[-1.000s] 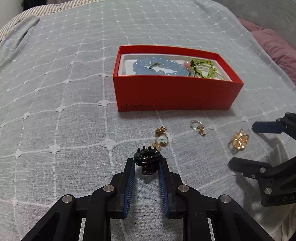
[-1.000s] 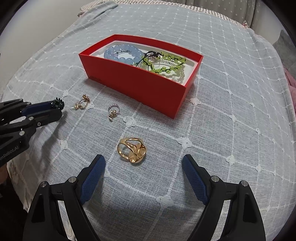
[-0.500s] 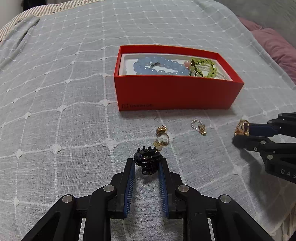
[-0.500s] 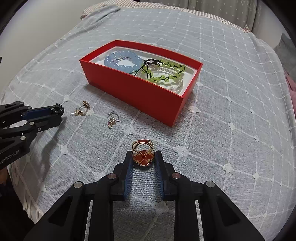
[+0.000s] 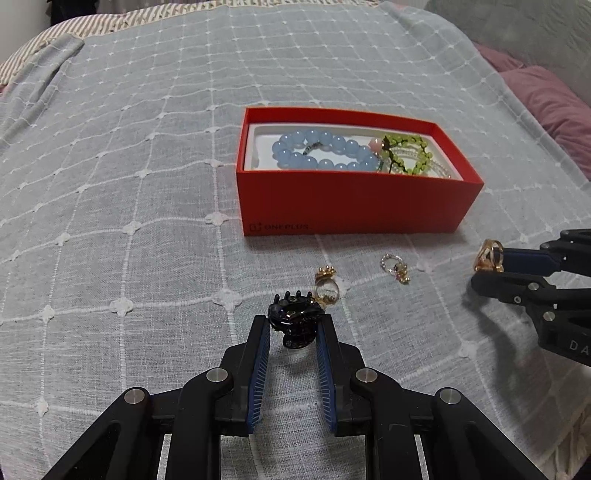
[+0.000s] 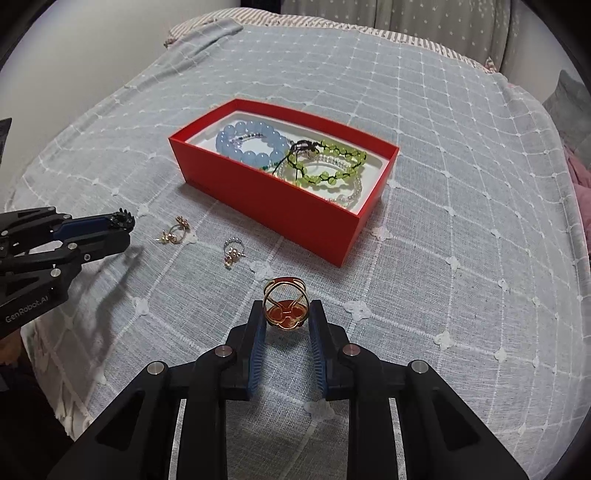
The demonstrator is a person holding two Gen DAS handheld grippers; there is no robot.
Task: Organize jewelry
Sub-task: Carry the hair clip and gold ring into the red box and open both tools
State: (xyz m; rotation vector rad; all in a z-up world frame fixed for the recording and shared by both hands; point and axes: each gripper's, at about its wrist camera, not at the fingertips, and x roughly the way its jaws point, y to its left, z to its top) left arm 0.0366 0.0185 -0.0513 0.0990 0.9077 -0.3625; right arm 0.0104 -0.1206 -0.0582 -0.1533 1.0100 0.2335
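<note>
A red open box (image 5: 351, 201) (image 6: 280, 206) on the grey bedspread holds a blue bead bracelet (image 5: 321, 153) (image 6: 251, 144) and a green bead bracelet (image 5: 408, 153) (image 6: 332, 162). My left gripper (image 5: 294, 323) (image 6: 123, 227) is shut on a black hair claw (image 5: 295, 321) held above the cloth. My right gripper (image 6: 286, 312) (image 5: 487, 264) is shut on a gold ring (image 6: 286, 308) (image 5: 489, 254), lifted off the cloth. A gold charm ring (image 5: 327, 286) (image 6: 175, 232) and a small silver ring (image 5: 393, 267) (image 6: 232, 251) lie on the cloth before the box.
The bedspread (image 5: 147, 184) is grey with a white grid. A purple cushion (image 5: 550, 107) lies at the far right. A striped sheet edge (image 6: 332, 29) runs along the far side. The bed's edge drops off at the left in the right wrist view.
My right gripper closed on the gold ring and lifted it off the cloth. Both grippers have risen a little. The left gripper still holds the hair claw.
</note>
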